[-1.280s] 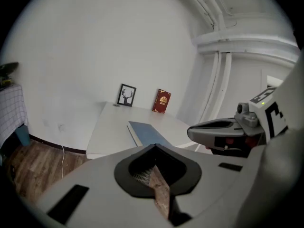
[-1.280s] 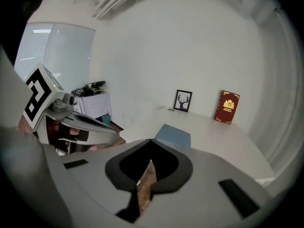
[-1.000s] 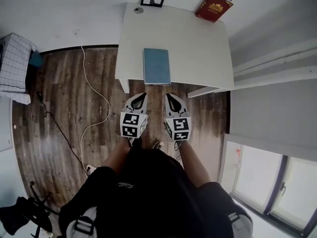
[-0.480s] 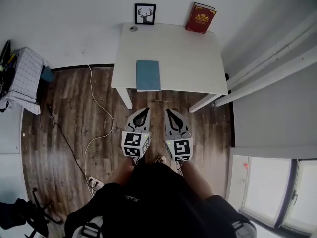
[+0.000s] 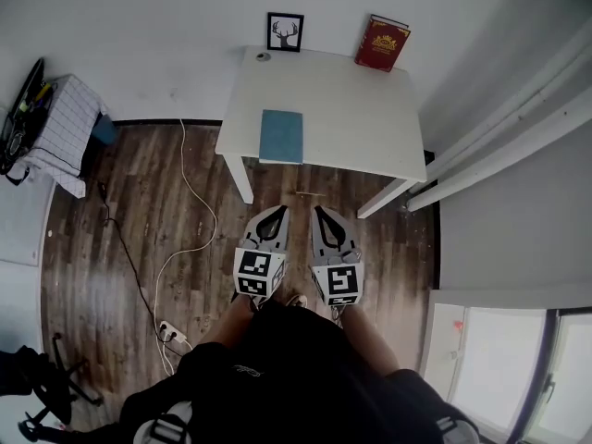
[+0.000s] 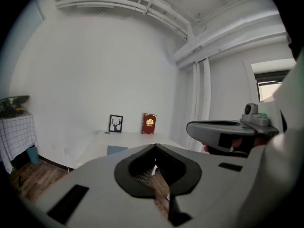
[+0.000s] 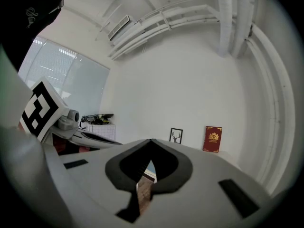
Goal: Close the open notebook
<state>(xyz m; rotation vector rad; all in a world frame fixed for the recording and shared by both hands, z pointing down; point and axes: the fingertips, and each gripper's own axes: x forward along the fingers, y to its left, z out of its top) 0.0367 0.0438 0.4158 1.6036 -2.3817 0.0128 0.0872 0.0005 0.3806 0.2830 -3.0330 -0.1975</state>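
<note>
The blue notebook (image 5: 281, 136) lies closed and flat near the front edge of the white table (image 5: 351, 109); the left gripper view shows the notebook (image 6: 116, 149) small and far off. Both grippers hang over the wooden floor, well short of the table, side by side in front of the person's body. My left gripper (image 5: 277, 210) (image 6: 154, 146) has its jaws together with nothing between them. My right gripper (image 5: 318, 210) (image 7: 151, 140) is shut and empty too, and both point towards the table.
A red book (image 5: 382, 43) and a framed deer picture (image 5: 285, 31) lean on the wall at the table's back edge. A white cable (image 5: 194, 220) runs across the floor to a power strip (image 5: 168, 329). A stand with a chequered cloth (image 5: 60, 132) is at left, white pipes (image 5: 499, 155) at right.
Both grippers have drawn back from the table's front edge towards the person and risen a little, staying shut. The notebook lies closed and unmoved throughout.
</note>
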